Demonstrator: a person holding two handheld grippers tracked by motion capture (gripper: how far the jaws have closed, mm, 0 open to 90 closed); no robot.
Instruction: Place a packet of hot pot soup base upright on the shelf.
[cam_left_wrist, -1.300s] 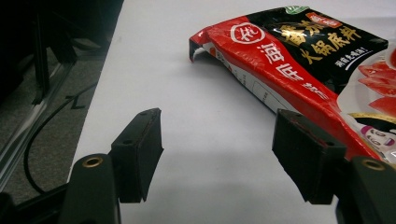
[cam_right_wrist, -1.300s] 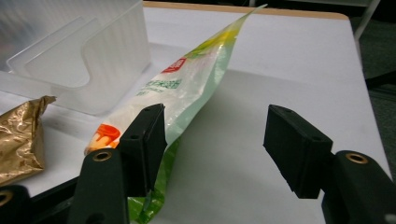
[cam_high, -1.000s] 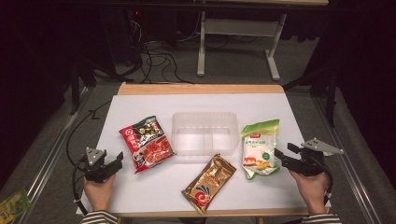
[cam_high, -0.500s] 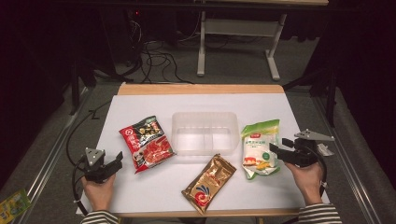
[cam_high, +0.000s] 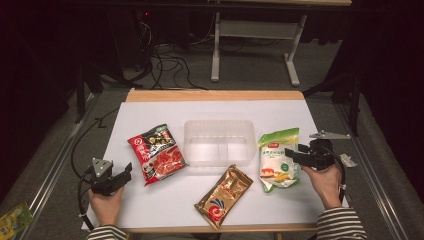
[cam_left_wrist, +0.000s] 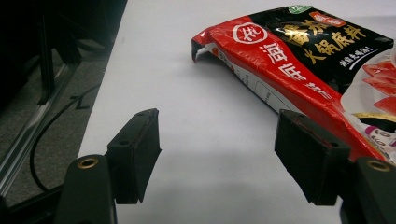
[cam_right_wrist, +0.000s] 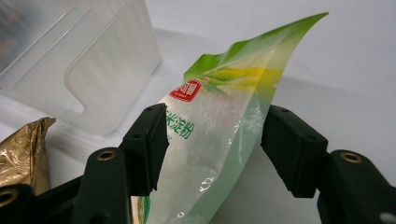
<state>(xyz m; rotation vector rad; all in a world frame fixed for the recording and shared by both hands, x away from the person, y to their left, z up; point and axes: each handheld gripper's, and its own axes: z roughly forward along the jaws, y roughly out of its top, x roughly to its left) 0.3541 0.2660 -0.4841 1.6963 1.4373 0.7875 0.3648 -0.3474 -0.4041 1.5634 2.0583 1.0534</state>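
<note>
Right gripper (cam_high: 295, 154) moved onto green pouch (cam_high: 278, 159), fingers closing around it, not yet pressing; clear tub (cam_high: 218, 142) empty.

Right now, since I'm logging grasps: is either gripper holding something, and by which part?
Nothing is held yet. The right gripper, jaws just closing, straddles the green bag's edge without clamping it. The left gripper is open, with nothing in it.

A lab-style recording bench in a darkened room

A white-topped table (cam_high: 150, 115) with a wooden edge stands on grey carpet, ringed by a metal frame rail (cam_high: 55, 172); beyond the fingers, past the table's far edge, loose black cables (cam_high: 165, 55) trail over the floor by the white legs of another desk (cam_high: 255, 50), with black drapes on both sides
</note>
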